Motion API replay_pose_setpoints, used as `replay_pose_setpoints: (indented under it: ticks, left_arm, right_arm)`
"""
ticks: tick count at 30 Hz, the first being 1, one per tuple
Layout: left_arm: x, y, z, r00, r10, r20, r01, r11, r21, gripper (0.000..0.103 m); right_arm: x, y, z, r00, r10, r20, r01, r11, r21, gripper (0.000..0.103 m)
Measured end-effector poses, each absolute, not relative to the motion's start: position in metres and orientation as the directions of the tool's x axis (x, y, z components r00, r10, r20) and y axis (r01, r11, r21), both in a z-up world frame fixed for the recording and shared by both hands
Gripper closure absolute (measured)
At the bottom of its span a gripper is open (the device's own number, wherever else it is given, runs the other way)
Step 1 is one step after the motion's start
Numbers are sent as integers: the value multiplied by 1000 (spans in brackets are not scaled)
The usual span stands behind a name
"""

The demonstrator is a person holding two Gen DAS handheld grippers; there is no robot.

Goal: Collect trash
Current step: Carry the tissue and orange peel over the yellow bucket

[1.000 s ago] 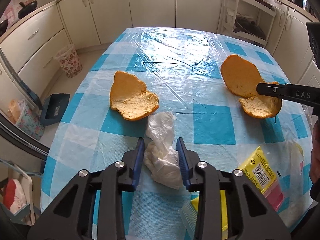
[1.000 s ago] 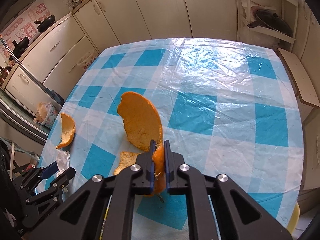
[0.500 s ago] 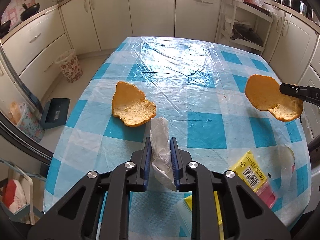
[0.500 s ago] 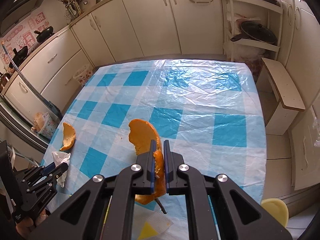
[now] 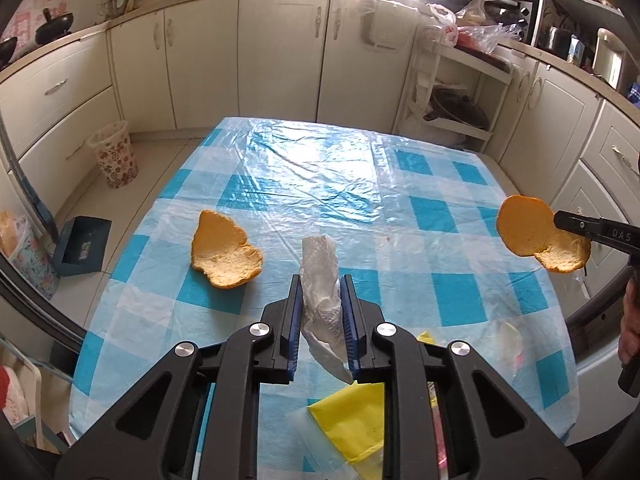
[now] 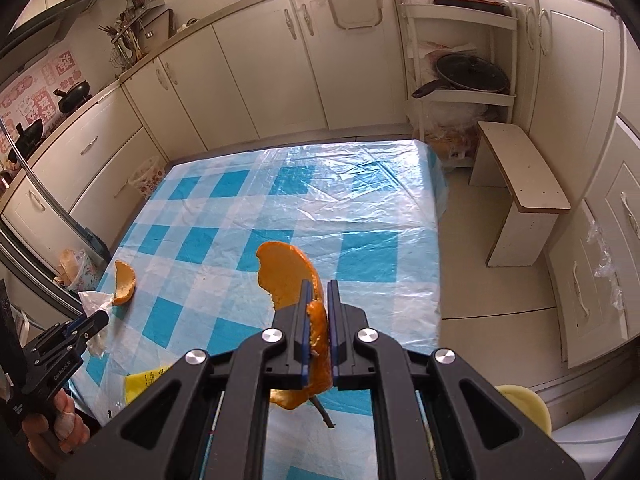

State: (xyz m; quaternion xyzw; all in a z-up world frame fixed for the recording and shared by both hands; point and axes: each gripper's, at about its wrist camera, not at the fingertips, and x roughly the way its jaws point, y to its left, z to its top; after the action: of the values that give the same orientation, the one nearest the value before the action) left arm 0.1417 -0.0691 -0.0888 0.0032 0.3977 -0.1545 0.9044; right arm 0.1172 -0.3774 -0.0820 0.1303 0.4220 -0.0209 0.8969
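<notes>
My left gripper (image 5: 320, 288) is shut on a crumpled white tissue (image 5: 320, 276) and holds it above the near part of the checked table (image 5: 320, 184). My right gripper (image 6: 318, 292) is shut on a large orange peel (image 6: 286, 276), lifted clear of the table; the same peel (image 5: 528, 236) hangs at the right in the left wrist view. A second orange peel (image 5: 224, 252) lies on the table's left side, and shows small in the right wrist view (image 6: 124, 288). The tissue also shows there (image 6: 94, 302).
A yellow packet in a clear bag (image 5: 352, 412) lies at the near table edge. A floral waste basket (image 5: 116, 156) stands on the floor at the far left. A white stool (image 6: 520, 196) and a shelf with pans (image 6: 468, 76) stand right of the table.
My left gripper closed on the tissue and raised it off the table. My right gripper rose and pulled back with the orange peel, higher above the table.
</notes>
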Motion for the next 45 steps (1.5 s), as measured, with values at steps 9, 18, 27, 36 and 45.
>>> replay_pose_setpoints:
  ticks: [9,18,27,36,45]
  left_arm:
    - [124,-106,-72,613,-407,-677,404,898,-174,85]
    - [82,-169,-47,519,-563,-643,554,795,-249,85]
    - [24,-258,-41,372,-667,-645,678,670,-302,85]
    - [-8,-312,-58,274,-673,-687,704,627,-333,85]
    - [-17,-331,-72,239,-652,-720,705,626,-333,85]
  right_arm:
    - [81,-416,-70,662,20,-750,210,954,212,95]
    - [25,-456,-55,648,-93,-756,274,955,117,95]
    - [-28,-486,-70,533,-151,-833,334,941,44,95]
    - [-35,-483,-101,409,-187,-893,292,954,-66,95]
    - [-41,-491,-111,376,-183,-909,296,953,-69,95]
